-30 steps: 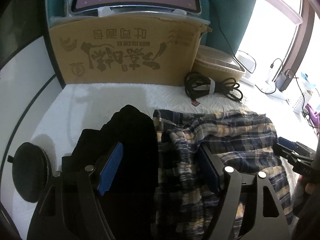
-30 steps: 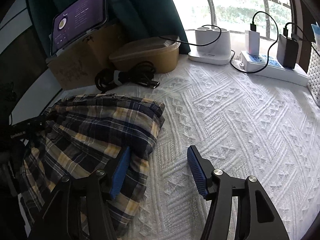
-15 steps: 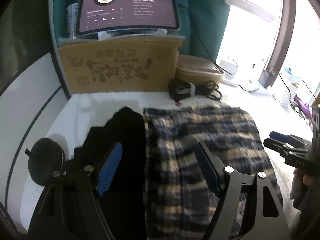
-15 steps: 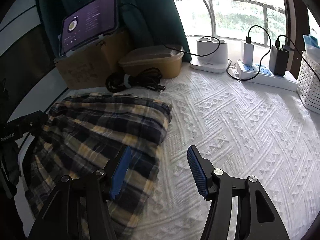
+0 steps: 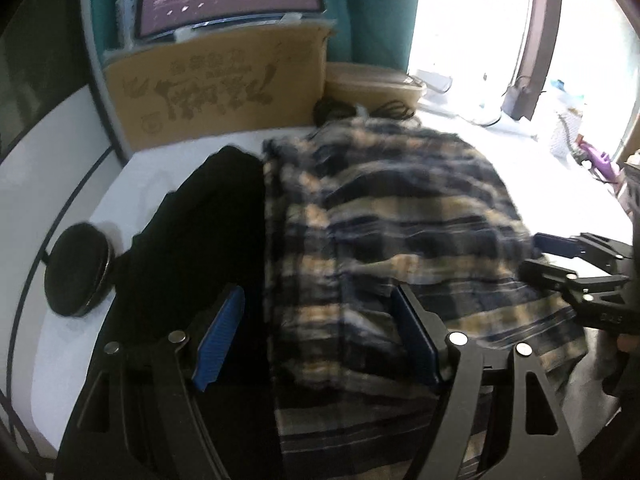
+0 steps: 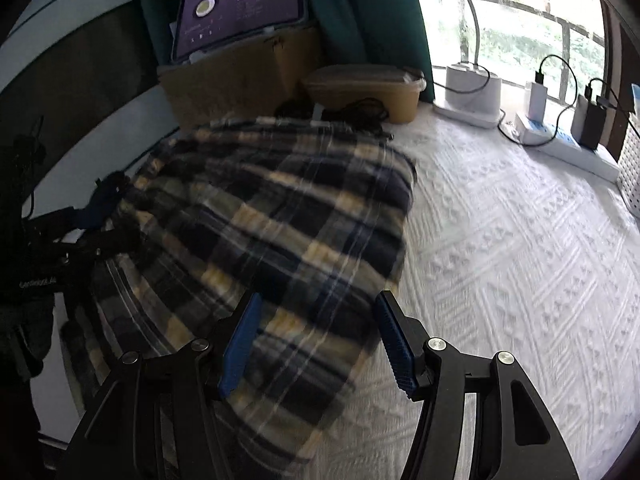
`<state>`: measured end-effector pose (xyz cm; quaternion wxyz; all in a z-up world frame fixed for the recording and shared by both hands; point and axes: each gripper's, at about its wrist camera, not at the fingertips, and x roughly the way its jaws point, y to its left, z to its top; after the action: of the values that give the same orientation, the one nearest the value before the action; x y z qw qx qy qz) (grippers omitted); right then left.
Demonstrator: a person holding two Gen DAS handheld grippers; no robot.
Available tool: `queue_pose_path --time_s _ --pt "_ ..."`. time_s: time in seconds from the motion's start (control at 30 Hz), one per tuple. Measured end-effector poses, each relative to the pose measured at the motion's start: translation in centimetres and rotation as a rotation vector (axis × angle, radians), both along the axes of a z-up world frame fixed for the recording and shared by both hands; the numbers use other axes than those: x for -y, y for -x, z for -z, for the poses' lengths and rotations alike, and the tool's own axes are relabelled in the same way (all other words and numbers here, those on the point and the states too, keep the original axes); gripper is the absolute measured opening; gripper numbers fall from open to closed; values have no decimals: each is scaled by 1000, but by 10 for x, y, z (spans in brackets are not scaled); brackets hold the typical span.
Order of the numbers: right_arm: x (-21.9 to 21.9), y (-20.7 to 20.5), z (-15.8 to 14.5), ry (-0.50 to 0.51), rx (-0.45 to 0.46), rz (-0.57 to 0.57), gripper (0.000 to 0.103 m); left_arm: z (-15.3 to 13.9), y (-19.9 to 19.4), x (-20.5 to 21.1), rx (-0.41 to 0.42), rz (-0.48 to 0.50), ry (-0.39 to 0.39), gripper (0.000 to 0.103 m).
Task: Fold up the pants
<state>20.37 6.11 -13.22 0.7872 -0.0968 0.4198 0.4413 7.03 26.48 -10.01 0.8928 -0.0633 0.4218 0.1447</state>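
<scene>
Surroundings: brown printed cardboard box (image 5: 224,92) with a purple-screened tablet (image 6: 240,10) on top, tan lidded plastic container (image 6: 364,88), coiled black cable (image 6: 352,114) touching the garment's far edge, white power strip (image 6: 560,140) with chargers by the window, round black pouch (image 5: 76,268) and a black garment (image 5: 200,248) just beside the plaid. Item: navy-and-yellow plaid flannel pants (image 6: 272,220), lying bunched on the white textured bedspread (image 6: 520,260). Left gripper (image 5: 316,340) jaws spread apart over the plaid's near left part; right gripper (image 6: 316,340) jaws likewise spread over its near right edge, neither closed on cloth.
</scene>
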Motion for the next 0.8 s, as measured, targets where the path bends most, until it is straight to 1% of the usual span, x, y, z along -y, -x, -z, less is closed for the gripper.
queue_pose_path --time_s 0.13,0.27,0.43,0.8 --pt "10 1 9 18 -8 23 61 6 7 -6 -10 -17 4 75" --pt "18 2 8 22 -2 42 61 4 12 -7 -2 -28 -1 75" --pt "26 9 6 22 0 55 61 -4 25 1 38 -23 16 75" --pt "44 32 -2 19 16 68 61 -5 40 23 74 -7 53 75"
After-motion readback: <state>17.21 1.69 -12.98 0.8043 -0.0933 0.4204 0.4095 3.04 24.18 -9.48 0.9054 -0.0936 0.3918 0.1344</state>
